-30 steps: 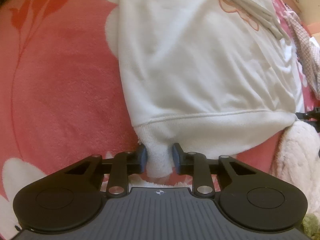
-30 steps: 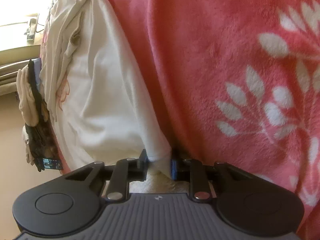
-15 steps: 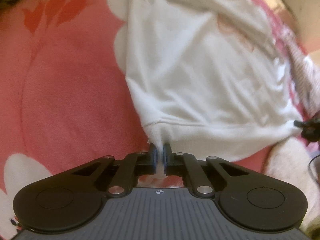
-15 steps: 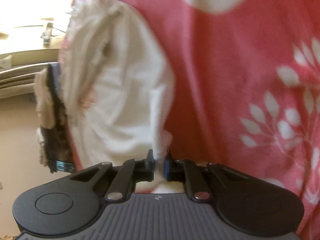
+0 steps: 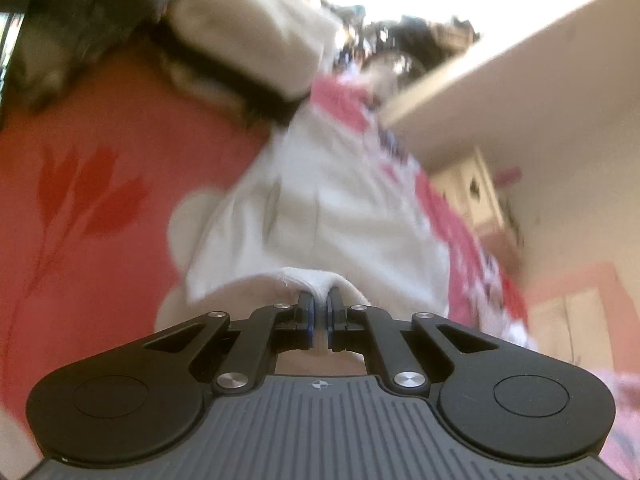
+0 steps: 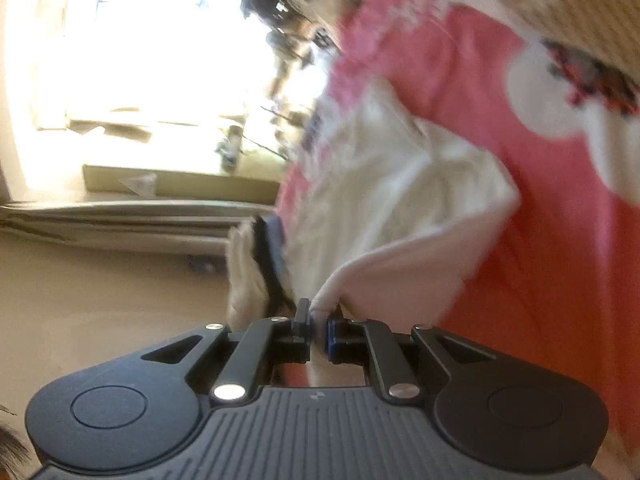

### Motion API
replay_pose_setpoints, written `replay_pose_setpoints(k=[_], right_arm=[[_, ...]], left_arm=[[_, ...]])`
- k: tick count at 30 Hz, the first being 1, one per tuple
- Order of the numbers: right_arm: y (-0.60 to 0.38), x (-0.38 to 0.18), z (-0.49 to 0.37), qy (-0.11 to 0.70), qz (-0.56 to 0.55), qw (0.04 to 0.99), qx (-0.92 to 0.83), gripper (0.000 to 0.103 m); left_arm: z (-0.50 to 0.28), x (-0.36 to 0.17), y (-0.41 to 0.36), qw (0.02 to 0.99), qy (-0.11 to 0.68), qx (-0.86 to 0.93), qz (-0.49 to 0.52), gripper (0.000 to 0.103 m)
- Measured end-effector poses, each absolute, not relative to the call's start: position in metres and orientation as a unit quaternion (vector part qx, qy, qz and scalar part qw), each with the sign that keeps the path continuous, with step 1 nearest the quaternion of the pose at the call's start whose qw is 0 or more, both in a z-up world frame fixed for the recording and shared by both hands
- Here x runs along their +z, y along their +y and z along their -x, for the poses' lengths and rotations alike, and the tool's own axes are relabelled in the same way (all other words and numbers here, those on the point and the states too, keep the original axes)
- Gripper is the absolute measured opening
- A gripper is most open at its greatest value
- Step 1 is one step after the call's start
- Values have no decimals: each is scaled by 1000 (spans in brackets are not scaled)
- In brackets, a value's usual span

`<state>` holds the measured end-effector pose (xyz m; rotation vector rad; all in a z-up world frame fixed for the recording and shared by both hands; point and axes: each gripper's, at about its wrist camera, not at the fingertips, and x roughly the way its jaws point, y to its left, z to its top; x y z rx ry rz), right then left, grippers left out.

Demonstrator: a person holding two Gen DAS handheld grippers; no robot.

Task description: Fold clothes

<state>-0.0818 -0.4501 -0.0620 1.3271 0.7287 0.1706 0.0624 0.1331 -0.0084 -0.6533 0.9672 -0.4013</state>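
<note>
A white sweatshirt [image 5: 320, 216] lies on a pink-red flowered blanket [image 5: 100, 152]. Its ribbed hem is lifted off the blanket at both near corners. My left gripper [image 5: 320, 300] is shut on one hem corner, with the cloth pinched between its pads. In the right wrist view the same sweatshirt [image 6: 400, 184] hangs from my right gripper [image 6: 318, 312], which is shut on the other hem corner; a curled white edge sticks out above its pads. Both views are motion-blurred. The far end of the garment still rests on the blanket.
A cream pillow with a dark band [image 5: 248, 40] lies beyond the sweatshirt on the blanket. A pale ledge [image 5: 500, 72] and a wall stand to the right. The right wrist view shows a bright window [image 6: 152, 72], a sill below it, and a dark and cream bundle [image 6: 260, 264].
Both grippers closed on the hem corners, then rose and tilted upward, lifting the hem off the blanket. The views now take in the room beyond the bed.
</note>
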Motion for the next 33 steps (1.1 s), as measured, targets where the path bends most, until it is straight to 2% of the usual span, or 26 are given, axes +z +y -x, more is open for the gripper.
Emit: replay_pose_setpoints(k=[11, 14, 15, 16, 18, 19, 21, 25, 27, 30, 33], right_arm=[[-476, -71, -67, 264, -603, 748, 79, 9], [-494, -87, -123, 242, -613, 749, 66, 9], [-502, -95, -144, 231, -620, 747, 57, 12], [-509, -108, -160, 227, -629, 742, 43, 15], [-521, -143, -186, 233, -668, 707, 1, 47], [-523, -157, -189, 238, -688, 685, -11, 47], [-523, -176, -187, 242, -696, 675, -18, 47], [-520, -171, -147, 237, -678, 696, -1, 47], [-516, -159, -116, 238, -673, 700, 32, 48], [-502, -149, -61, 257, -668, 697, 33, 50], [-483, -161, -13, 300, -676, 673, -3, 51]], left_arm=[[-199, -3, 85, 851, 376, -179, 321, 3], [-251, -3, 53, 878, 352, -179, 270, 5], [-265, -4, 38, 893, 344, -171, 236, 8], [-275, -7, 21, 911, 336, -154, 183, 19], [-287, -19, -5, 922, 344, -132, 122, 33], [-288, -25, -12, 921, 351, -128, 106, 33], [-281, -36, -18, 920, 358, -130, 94, 34], [-247, -37, -1, 920, 358, -142, 76, 50], [-224, -34, 16, 910, 376, -157, 83, 53], [-195, -45, 44, 880, 434, -143, 128, 57], [-179, -80, 68, 829, 510, -106, 204, 57]])
